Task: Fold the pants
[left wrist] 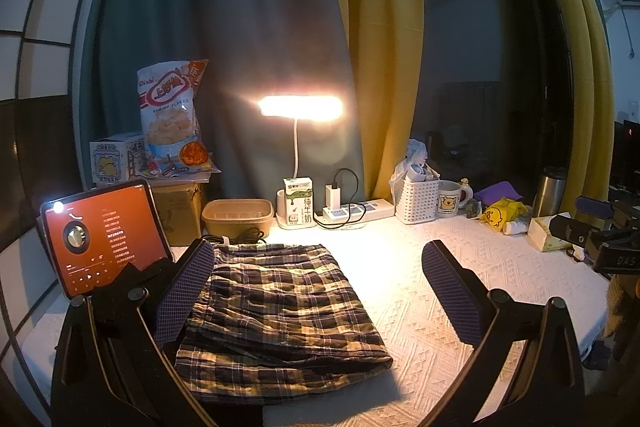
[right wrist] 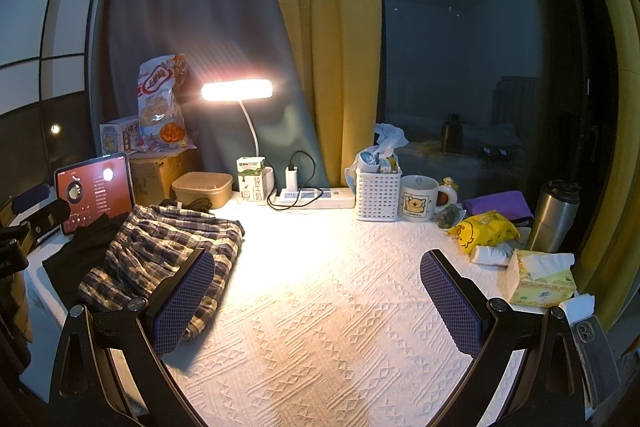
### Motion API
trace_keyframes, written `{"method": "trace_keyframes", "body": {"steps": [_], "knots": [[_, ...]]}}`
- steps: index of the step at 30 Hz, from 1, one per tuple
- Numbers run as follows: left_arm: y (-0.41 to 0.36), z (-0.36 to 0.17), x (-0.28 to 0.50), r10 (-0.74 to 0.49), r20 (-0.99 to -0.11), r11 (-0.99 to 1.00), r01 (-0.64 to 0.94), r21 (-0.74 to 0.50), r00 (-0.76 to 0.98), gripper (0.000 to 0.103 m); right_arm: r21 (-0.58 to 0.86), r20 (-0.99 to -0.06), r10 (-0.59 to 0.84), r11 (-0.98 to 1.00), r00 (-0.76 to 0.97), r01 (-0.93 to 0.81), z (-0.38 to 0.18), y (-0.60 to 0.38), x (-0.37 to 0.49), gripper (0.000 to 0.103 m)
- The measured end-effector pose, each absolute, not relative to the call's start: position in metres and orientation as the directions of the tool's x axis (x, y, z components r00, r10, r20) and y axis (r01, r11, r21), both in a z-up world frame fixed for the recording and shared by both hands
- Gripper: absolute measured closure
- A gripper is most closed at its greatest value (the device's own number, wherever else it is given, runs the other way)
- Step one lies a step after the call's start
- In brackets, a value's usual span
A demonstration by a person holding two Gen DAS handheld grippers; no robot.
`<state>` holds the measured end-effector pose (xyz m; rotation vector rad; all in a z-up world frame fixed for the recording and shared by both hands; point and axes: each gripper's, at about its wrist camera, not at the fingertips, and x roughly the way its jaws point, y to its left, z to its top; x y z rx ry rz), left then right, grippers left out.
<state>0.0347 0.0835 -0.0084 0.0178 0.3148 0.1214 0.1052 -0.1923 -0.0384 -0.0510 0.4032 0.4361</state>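
Left wrist view. The plaid pants (left wrist: 276, 315) lie in a folded, layered stack on the white textured worktop (left wrist: 460, 291), in front of a lit desk lamp (left wrist: 300, 109) and just right of a propped tablet (left wrist: 104, 235). The cloth looks thin, soft and light; it should drape and slide layer over layer rather than hold a crease, so any hold is best taken at a folded edge or corner, pinching all layers together. The left tool (left wrist: 316, 291) is spread wide with nothing between its pads; its left finger (left wrist: 188, 291) stands over the near left edge of the stack, though contact cannot be confirmed, and the other finger stands over bare worktop.

Right wrist view. The pants (right wrist: 168, 259) sit at the left of the worktop (right wrist: 320, 299), partly over a dark cloth (right wrist: 76, 251), well apart from the mug (right wrist: 420, 199) and tissue box (right wrist: 540, 279) at the right. The right tool (right wrist: 318, 301) is also fully spread and holds nothing. Its left finger (right wrist: 184, 307) overlaps the near right corner of the stack in this view; whether it touches is unclear. The folding appears largely complete.
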Motion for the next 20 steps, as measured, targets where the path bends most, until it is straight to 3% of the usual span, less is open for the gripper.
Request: {"method": "trace_keyframes", "body": {"steps": [20], "knots": [[0.0865, -0.0078, 0.034, 0.119, -0.307, 0.993, -0.112, 0.038, 0.944, 0.001, 0.035, -0.39, 0.405, 0.904, 0.827, -0.427, -0.0393, -0.193, 0.1055, 0.0]]}}
